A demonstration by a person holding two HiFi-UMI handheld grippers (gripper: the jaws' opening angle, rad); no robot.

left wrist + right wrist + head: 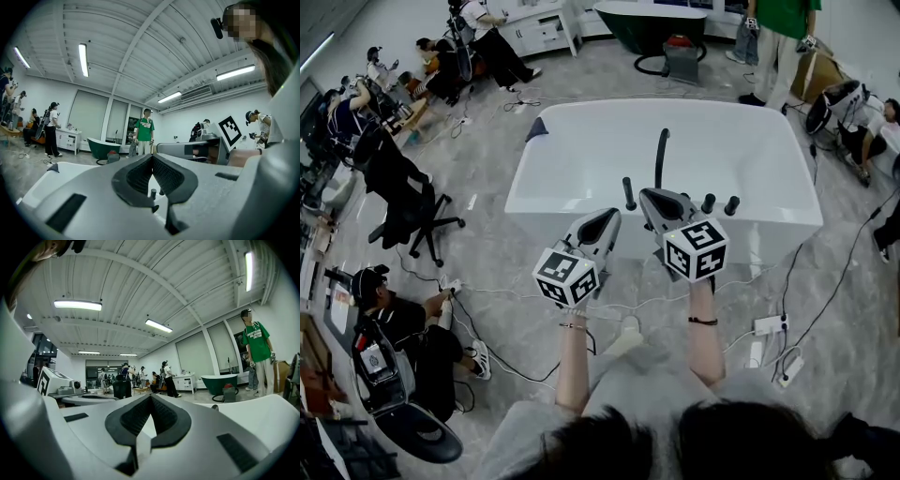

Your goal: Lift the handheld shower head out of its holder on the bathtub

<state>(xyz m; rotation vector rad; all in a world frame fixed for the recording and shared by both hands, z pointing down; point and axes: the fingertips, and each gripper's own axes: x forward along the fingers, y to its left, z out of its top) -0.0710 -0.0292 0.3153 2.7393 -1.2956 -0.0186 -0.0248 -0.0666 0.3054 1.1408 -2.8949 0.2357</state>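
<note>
1. Look for the shower head (629,193) on the near rim of the bathtub (534,178). Judged to be the slim black post at the left end of the row, seated upright in its holder and untouched. Not certain from the head view, given the tall curved spout (661,155) and two short knobs (719,203) alongside it.
2. Note the left gripper (612,217): clenched tip to tip on nothing, held level, aimed across the near rim. Through the gap under its closed tips, in the left gripper view, glimpse two small dark posts (153,192) on the rim. Probably lined up this way to keep the target in sight.
3. Note the right gripper (649,195): likewise clamped shut and empty, level, just beside the left one, with its tip near the foot of the spout.
4. Likely kept closed because no reach has been made yet. No point in spreading the jaws before lining up with the post.
5. Task not yet begun, by this reading.
6. For the next move: spread one pair of jaws, close them around the post, then draw straight up to clear the holder without tilting.
</note>
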